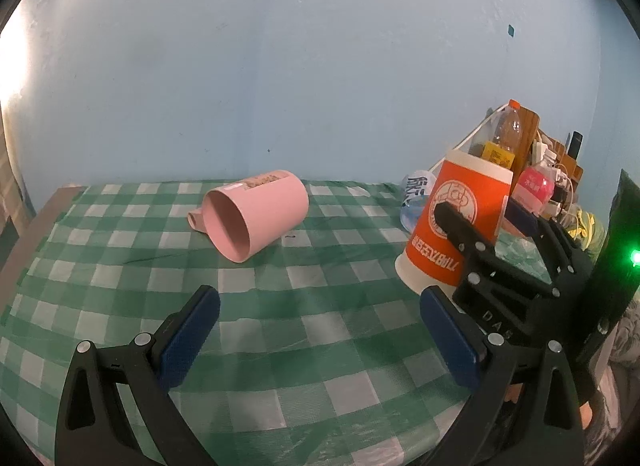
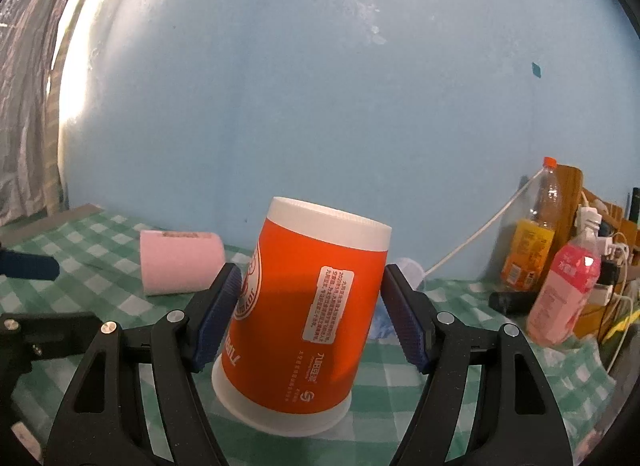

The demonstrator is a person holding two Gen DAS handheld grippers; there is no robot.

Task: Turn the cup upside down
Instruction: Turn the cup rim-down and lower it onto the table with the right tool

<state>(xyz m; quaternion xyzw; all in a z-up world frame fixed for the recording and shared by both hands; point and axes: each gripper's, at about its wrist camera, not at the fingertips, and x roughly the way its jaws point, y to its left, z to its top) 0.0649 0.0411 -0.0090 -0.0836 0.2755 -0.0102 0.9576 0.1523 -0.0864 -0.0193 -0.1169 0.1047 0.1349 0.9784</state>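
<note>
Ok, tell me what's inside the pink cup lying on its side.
The left wrist view looks into the pink cup's open mouth: only bare pink wall shows, nothing inside. Its deepest end by the base is shadowed and cannot be seen.

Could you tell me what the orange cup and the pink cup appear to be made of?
Orange cup: probably plastic or coated paper. It has a smooth, slightly glossy printed wrap, white ridged ends and a stuck-on label; the look leaves it open.
Pink cup: likely matte plastic, with an even, opaque colour, a thick moulded rim and no shine.

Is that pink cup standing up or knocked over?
Knocked over. The pink cup lies on its side on the checked tablecloth, its open mouth facing the left gripper's camera.
</note>
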